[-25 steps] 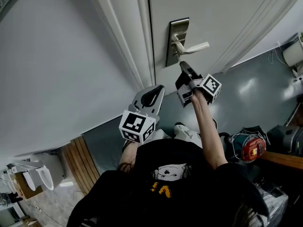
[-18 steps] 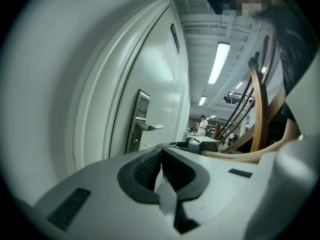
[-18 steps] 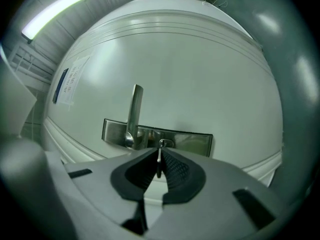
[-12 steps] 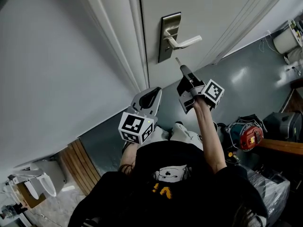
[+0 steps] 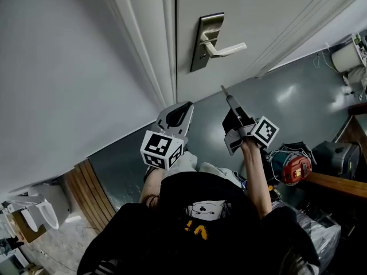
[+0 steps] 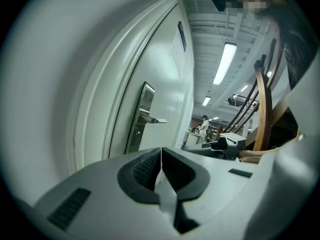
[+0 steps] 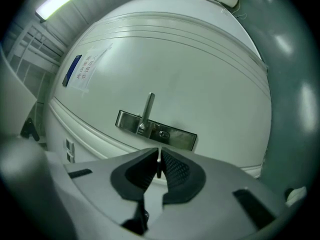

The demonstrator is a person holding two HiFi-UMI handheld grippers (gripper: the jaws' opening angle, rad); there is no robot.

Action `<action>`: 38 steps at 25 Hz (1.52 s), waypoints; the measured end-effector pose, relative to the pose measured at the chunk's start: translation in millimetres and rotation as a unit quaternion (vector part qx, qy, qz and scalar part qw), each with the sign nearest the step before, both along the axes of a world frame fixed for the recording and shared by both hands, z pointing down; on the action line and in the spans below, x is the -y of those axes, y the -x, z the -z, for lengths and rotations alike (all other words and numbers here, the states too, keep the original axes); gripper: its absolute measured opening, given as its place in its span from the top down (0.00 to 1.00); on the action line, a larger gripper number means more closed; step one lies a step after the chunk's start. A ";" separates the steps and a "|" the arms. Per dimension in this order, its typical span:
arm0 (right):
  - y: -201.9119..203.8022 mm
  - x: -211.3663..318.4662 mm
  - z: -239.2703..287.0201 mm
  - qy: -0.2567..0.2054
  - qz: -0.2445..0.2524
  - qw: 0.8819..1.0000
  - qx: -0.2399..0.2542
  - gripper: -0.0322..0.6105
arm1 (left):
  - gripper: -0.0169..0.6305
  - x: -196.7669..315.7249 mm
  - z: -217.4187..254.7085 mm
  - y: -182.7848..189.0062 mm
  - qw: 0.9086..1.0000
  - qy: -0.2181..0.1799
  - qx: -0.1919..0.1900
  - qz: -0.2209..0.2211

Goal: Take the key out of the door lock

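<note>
The brushed-metal lock plate (image 5: 202, 42) with its lever handle (image 5: 226, 50) sits on the white door. In the right gripper view the plate (image 7: 131, 121) shows a bare keyhole (image 7: 163, 134) beside the lever (image 7: 148, 109). My right gripper (image 5: 229, 100) hangs below the plate, clear of the door, shut on the key (image 5: 223, 89), whose thin blade sticks out past the tips. That blade (image 7: 159, 160) shows edge-on between the pads. My left gripper (image 5: 181, 110) is shut and empty, held near the door's bottom edge; from the left gripper view (image 6: 161, 156) the plate (image 6: 140, 119) lies ahead.
A red power tool (image 5: 295, 171) and dark gear lie on the grey floor at right, beside a wooden bench (image 5: 338, 182). Wooden slats (image 5: 92, 199) and a white fixture (image 5: 43, 211) stand at lower left. The white door frame (image 5: 143, 56) runs left of the plate.
My right gripper has drawn back and down from the lock plate with the key in it, opening a wide gap to the door. The left gripper barely moved.
</note>
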State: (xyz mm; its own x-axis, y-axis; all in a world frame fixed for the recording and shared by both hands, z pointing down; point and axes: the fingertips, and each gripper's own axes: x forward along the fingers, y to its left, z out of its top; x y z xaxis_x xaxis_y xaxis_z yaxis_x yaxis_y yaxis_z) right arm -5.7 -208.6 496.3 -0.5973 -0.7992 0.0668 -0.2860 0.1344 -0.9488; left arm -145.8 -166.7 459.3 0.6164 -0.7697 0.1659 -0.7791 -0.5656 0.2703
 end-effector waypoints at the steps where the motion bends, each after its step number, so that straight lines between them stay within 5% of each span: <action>1: -5.0 -6.7 2.5 -0.002 0.001 1.000 -0.002 0.92 | 0.95 -3.6 1.7 -3.6 1.000 0.000 0.001 0.001; 19: -105.3 -111.4 20.2 -0.025 -0.006 1.000 0.012 0.92 | 0.95 -84.3 16.4 -89.2 0.999 -0.007 0.037 0.010; 31: -148.3 -217.3 40.6 -0.066 0.025 0.997 0.015 0.92 | 0.95 -196.9 33.9 -143.0 0.997 -0.032 0.061 0.025; 38: -150.5 -222.3 35.4 -0.067 0.031 0.997 0.003 0.92 | 0.95 -202.6 30.5 -149.2 0.997 -0.035 0.061 0.024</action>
State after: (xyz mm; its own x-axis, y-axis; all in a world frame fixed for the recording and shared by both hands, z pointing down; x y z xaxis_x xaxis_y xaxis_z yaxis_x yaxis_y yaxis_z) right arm 144.8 13.7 460.9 -0.6461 -0.7621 -0.0416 -0.2671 0.2768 -0.9230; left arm 3.5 35.9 428.8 0.5572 -0.8100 0.1829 -0.8304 -0.5410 0.1333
